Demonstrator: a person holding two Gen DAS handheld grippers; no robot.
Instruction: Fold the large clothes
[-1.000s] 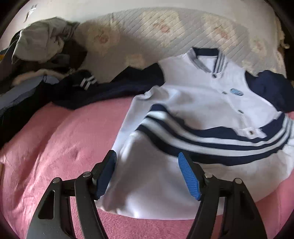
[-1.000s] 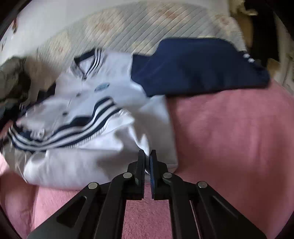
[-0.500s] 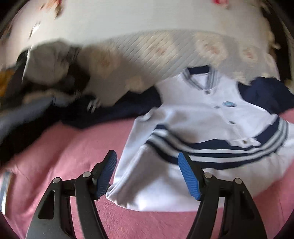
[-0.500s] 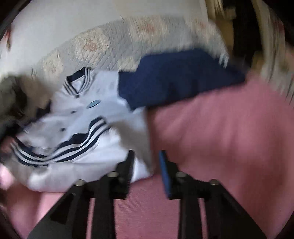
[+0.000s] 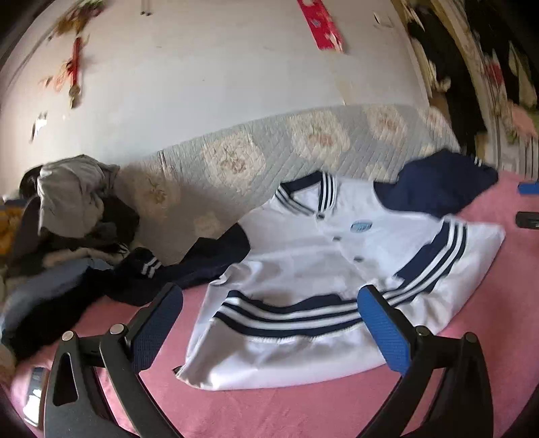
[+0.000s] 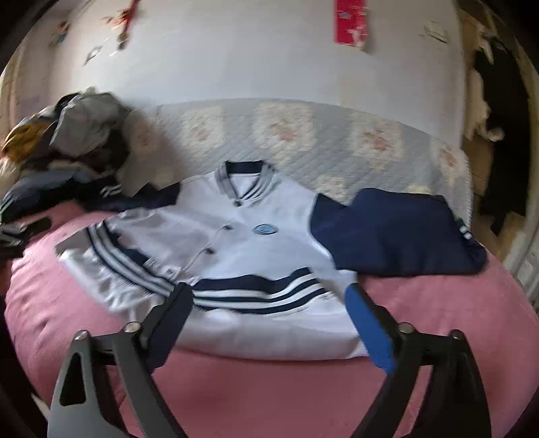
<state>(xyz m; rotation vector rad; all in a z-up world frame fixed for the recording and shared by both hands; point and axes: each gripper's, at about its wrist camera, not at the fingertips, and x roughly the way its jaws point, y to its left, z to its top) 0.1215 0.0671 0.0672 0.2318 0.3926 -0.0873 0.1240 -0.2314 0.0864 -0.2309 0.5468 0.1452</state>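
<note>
While jacket (image 5: 303,256) lies flat, pink blanket (image 5: 303,411) bare along hem.

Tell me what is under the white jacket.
The white jacket lies flat on the pink blanket. Whatever else lies beneath its body is covered and cannot be seen.

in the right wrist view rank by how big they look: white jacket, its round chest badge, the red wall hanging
1. white jacket, by far the largest
2. red wall hanging, partly cut off by the frame
3. round chest badge, smallest
</note>
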